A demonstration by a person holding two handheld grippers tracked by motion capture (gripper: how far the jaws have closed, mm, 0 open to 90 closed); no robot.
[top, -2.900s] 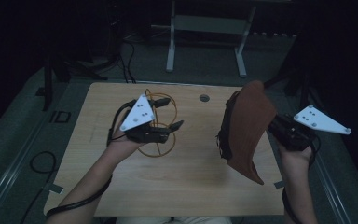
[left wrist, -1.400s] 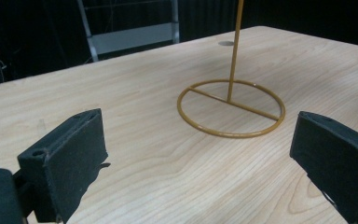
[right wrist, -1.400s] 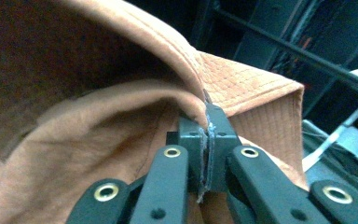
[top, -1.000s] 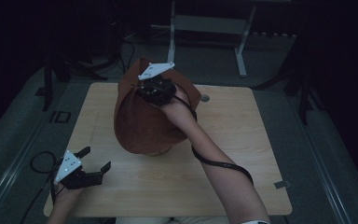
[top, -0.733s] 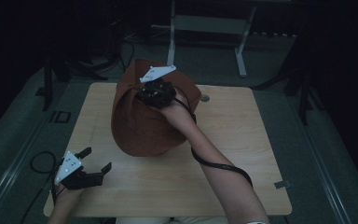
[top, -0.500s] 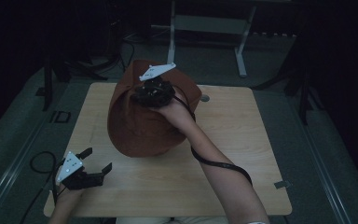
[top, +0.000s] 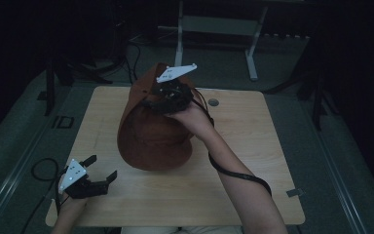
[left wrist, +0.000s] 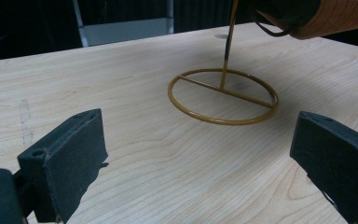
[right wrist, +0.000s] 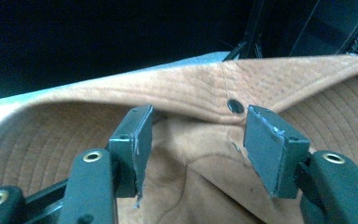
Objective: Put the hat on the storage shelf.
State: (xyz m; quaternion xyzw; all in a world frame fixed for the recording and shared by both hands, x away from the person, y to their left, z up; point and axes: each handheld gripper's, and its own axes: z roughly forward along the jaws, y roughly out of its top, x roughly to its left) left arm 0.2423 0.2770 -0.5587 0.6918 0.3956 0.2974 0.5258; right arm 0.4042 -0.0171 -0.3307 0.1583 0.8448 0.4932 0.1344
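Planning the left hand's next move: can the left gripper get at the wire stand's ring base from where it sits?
Probably yes. The left gripper is open, and its own view shows bare tabletop between its jaws and the ring base. The brown hat hangs above on the stand's stem, not across that low approach.

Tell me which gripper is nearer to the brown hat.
Right. The right gripper is at the top of the brown hat, its jaws apart around the fabric. The left gripper hovers open over the table's near left corner, apart from the hat.
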